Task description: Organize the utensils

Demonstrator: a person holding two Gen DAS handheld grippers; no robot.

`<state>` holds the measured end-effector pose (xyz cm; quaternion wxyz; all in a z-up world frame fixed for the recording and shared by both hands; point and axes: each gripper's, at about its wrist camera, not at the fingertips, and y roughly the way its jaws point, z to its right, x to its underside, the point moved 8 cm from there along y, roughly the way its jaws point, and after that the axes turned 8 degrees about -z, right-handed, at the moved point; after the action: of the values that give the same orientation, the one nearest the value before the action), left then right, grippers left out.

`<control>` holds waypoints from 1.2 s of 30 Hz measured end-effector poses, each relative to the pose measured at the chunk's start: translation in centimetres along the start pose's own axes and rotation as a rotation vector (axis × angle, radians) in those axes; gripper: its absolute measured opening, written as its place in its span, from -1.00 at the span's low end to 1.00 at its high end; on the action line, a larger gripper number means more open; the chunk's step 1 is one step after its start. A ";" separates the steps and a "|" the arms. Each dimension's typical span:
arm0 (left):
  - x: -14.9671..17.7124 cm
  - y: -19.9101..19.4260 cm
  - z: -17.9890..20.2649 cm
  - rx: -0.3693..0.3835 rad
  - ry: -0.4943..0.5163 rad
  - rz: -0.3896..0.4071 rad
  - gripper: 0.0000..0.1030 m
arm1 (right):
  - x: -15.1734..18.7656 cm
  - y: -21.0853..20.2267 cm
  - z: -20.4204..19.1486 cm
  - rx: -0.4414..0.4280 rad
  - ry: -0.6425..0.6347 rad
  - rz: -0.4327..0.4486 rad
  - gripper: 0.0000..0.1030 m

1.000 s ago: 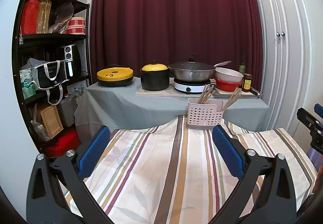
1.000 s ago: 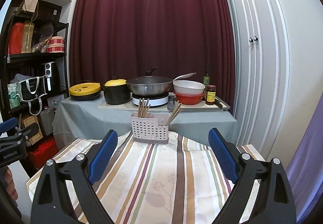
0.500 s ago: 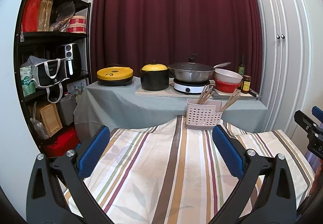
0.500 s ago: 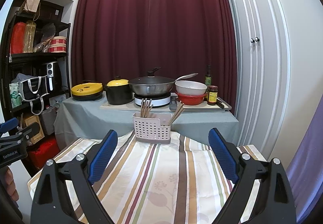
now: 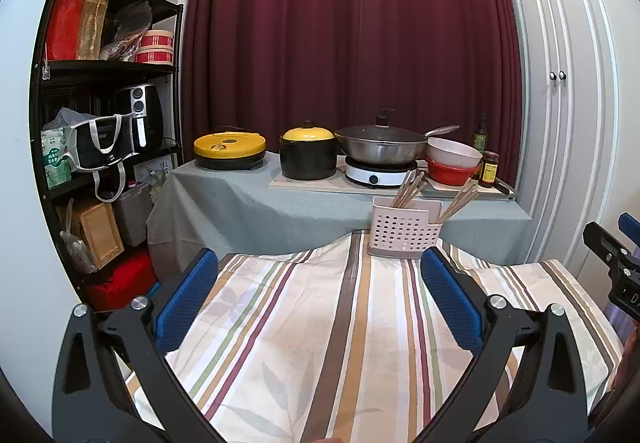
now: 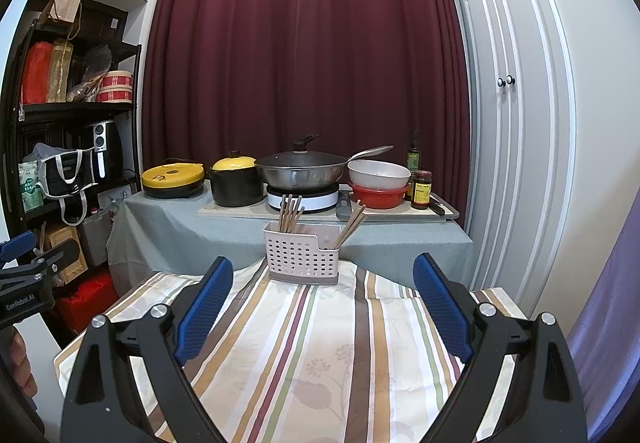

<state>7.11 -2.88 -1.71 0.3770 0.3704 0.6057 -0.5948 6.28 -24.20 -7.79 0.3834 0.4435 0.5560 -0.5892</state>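
A white perforated utensil holder (image 5: 403,233) stands at the far edge of the striped tablecloth (image 5: 320,343). Wooden chopsticks (image 5: 409,183) stick out of its left part and more lean out of its right part (image 5: 460,202). It also shows in the right wrist view (image 6: 303,255) with the chopsticks (image 6: 290,214). My left gripper (image 5: 320,295) is open and empty above the cloth, well short of the holder. My right gripper (image 6: 324,303) is open and empty, also short of the holder.
Behind is a grey-clothed counter (image 5: 248,203) with a yellow-lidded pan (image 5: 229,151), black pot (image 5: 308,157), wok on a hob (image 5: 380,147), bowls (image 5: 454,159) and bottles. A black shelf unit (image 5: 100,123) stands left, white cupboard doors (image 5: 560,103) right.
Both views have shifted slightly; the holder sits a little lower and nearer in the frames. Both grippers stay open and empty.
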 end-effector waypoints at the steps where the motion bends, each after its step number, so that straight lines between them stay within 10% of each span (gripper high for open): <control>1: 0.0 0.0 0.0 0.000 0.000 -0.001 0.92 | 0.0 0.0 -0.1 0.000 -0.001 0.000 0.73; 36: 0.7 -0.1 -0.4 0.014 -0.007 0.034 0.92 | 0.5 0.2 -1.4 -0.017 -0.024 -0.006 0.73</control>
<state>6.74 -2.46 -2.31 0.3865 0.3814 0.5936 -0.5939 6.40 -22.83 -8.29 0.3920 0.4315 0.5577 -0.5908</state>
